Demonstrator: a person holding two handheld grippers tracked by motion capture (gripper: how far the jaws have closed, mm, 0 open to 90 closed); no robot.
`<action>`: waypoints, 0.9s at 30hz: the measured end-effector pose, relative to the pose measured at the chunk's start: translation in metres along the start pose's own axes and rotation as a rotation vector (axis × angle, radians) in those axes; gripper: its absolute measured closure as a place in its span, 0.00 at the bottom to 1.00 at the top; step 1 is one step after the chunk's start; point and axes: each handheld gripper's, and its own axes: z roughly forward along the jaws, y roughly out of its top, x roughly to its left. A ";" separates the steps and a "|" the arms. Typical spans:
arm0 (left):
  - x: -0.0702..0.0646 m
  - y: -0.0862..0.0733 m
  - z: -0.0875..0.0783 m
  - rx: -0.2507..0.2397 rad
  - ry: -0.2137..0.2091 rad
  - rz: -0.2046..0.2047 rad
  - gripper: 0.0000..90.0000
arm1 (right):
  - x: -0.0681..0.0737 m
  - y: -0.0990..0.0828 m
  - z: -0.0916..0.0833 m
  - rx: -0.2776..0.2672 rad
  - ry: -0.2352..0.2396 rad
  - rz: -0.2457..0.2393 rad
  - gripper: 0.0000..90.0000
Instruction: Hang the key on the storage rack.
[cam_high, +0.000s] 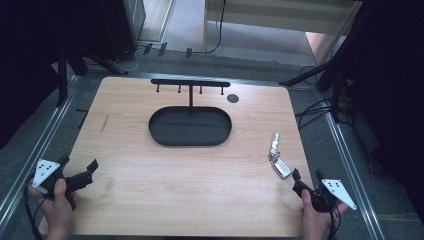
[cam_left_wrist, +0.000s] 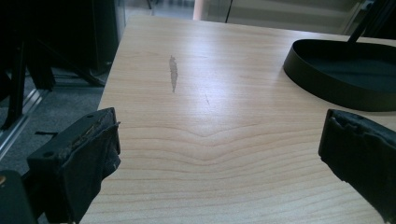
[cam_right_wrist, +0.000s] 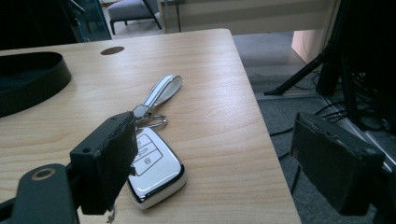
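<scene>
With both tongs spread and empty, the right tongs (cam_high: 306, 179) should probably ease forward-left to straddle the key fob (cam_right_wrist: 152, 168) just ahead, while the left tongs (cam_high: 80, 169) wait.

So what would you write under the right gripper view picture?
Open claw hovering beside a white car key on a wooden table.
</scene>
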 end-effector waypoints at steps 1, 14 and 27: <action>0.000 0.000 0.000 0.000 0.000 0.000 0.00 | 0.000 0.000 0.000 0.002 -0.005 -0.003 0.17; -0.004 0.001 0.001 0.024 0.001 0.043 0.00 | -0.004 0.005 0.002 0.114 -0.046 0.006 0.22; -0.004 0.001 0.004 0.041 -0.009 0.053 0.00 | -0.009 0.063 0.013 0.332 -0.061 -0.138 0.30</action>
